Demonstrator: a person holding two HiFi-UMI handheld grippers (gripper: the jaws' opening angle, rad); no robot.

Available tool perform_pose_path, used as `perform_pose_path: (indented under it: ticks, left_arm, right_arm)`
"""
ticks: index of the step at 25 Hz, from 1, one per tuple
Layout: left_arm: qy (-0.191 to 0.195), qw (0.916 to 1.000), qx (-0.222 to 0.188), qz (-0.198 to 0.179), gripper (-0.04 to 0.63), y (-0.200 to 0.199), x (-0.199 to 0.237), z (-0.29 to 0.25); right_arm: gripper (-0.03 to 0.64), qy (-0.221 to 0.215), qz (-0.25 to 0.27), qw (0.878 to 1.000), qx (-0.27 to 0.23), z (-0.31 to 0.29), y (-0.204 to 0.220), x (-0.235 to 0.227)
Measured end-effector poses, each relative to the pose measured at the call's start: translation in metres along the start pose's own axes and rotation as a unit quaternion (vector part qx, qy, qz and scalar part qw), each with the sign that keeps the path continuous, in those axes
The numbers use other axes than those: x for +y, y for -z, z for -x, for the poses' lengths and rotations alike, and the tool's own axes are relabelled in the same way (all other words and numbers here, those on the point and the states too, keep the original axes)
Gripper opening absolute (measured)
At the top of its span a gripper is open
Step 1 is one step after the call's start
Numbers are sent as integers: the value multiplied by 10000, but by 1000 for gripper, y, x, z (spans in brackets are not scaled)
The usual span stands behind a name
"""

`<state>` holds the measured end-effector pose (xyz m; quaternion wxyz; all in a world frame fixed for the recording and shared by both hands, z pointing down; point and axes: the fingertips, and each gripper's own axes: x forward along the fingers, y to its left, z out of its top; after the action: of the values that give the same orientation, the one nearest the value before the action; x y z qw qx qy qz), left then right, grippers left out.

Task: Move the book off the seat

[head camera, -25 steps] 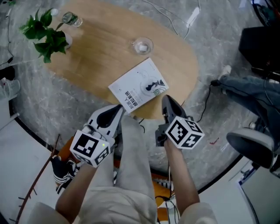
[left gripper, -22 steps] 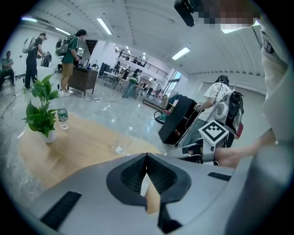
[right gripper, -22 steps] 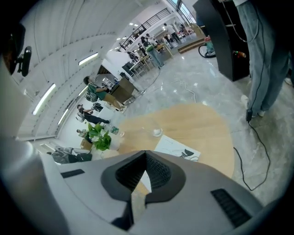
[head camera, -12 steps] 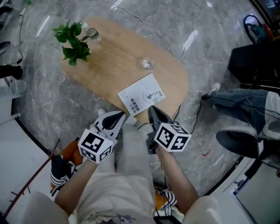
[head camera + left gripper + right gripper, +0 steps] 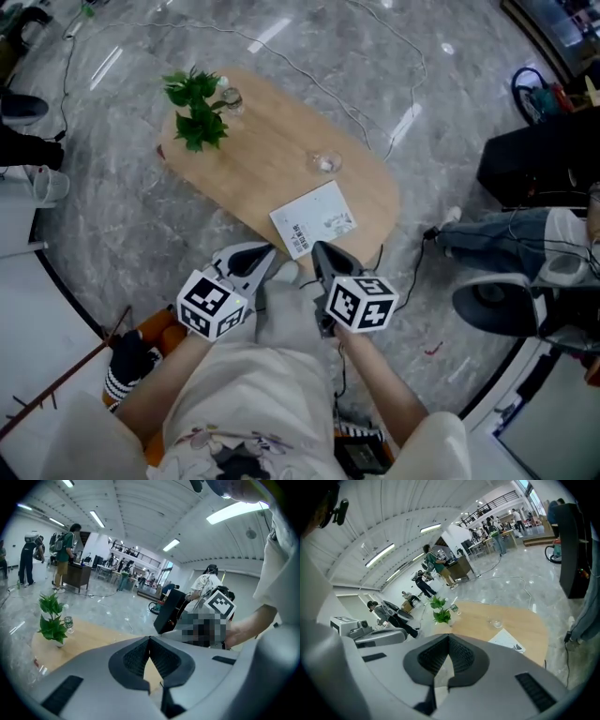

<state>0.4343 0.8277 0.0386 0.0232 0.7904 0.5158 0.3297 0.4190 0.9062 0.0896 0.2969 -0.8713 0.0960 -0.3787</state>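
The white book [image 5: 313,219] lies flat on the near end of the oval wooden table [image 5: 253,159]; the right gripper view also shows the book [image 5: 507,641] there. Both grippers are held close to the person's body, short of the table edge. My left gripper [image 5: 267,251] is shut with nothing in it, its tips meeting in its own view [image 5: 150,639]. My right gripper [image 5: 319,248] is shut and empty as well, its jaws closed tip to tip [image 5: 449,637]. Neither gripper touches the book.
A potted plant [image 5: 199,117] and a small bottle [image 5: 232,97] stand at the table's far end, with a glass dish [image 5: 325,162] near the book. A cable [image 5: 309,75] runs over the marble floor. A seated person's legs [image 5: 506,230] and a dark chair [image 5: 497,300] are at the right.
The view has pulled up and back, so the table and book look smaller and farther off. Both grippers have drawn closer together near the body and stay shut.
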Motion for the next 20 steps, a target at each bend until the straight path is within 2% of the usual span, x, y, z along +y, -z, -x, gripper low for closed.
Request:
perform_pose_path:
  ticks: [6, 12, 20]
  left_arm:
    - [152, 9995, -248, -117, 5, -19, -15, 36]
    - [215, 9986, -420, -237, 5, -34, -25, 71]
    - [266, 9971, -609, -361, 5, -50, -40, 99]
  right_arm:
    - [6, -242, 706, 9970, -209, 15, -16, 58]
    - [6, -506, 1680, 9837, -395, 34, -25, 121]
    - [6, -735, 2095, 9731, -622, 53, -22, 160]
